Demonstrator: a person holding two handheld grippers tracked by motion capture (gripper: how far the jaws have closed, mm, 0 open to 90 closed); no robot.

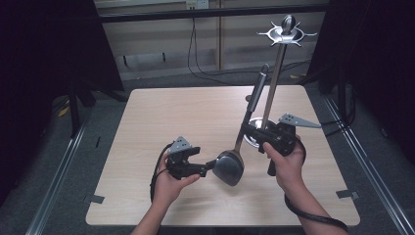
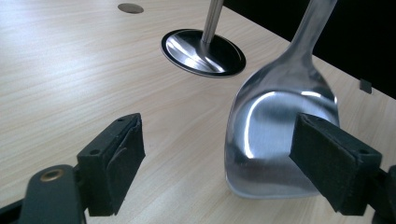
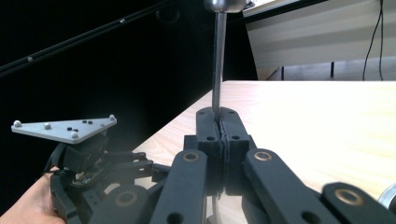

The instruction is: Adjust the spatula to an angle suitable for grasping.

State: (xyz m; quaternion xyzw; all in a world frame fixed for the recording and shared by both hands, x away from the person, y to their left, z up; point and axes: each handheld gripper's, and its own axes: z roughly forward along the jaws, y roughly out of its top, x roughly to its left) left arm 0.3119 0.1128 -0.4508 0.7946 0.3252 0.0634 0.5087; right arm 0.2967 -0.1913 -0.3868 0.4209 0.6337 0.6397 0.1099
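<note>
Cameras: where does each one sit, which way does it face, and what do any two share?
High view: above the person's side, looking forward and down on the table; both forearms, left gripper and right gripper show.
Left gripper view: rides the left gripper, looking past its open fingers at the spatula blade and the stand base.
Right gripper view: rides the right gripper, fingers shut on the spatula's shaft; the left gripper shows too.
Both gripper views share the spatula.
</note>
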